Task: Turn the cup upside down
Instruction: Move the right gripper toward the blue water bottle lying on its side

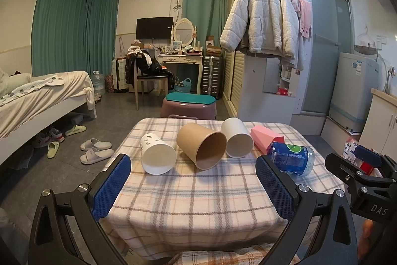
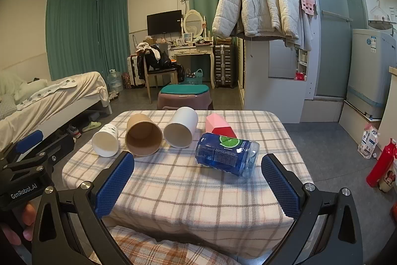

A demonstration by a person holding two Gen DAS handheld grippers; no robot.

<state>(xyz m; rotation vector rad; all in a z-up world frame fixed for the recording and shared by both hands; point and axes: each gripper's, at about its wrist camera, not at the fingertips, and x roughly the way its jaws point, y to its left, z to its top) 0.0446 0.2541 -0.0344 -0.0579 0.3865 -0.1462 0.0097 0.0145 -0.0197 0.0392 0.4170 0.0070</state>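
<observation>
Several cups lie on their sides on a plaid-covered table [image 1: 193,193], mouths toward me. From left: a white printed paper cup [image 1: 156,153] [image 2: 105,140], a brown paper cup [image 1: 202,148] [image 2: 143,138], a plain white cup [image 1: 237,140] [image 2: 180,127], a pink faceted cup [image 1: 266,138] [image 2: 219,128], and a blue clear plastic cup [image 1: 291,158] [image 2: 227,156]. My left gripper [image 1: 193,185] is open and empty, short of the cups. My right gripper [image 2: 198,184] is open and empty, just before the blue cup.
A purple stool with a teal cushion [image 1: 188,106] stands beyond the table. A bed [image 1: 42,101] is at left with slippers [image 1: 95,149] on the floor. A wardrobe with a white jacket [image 1: 260,16], a washing machine [image 1: 354,91] and a red bottle [image 2: 380,163] are at right.
</observation>
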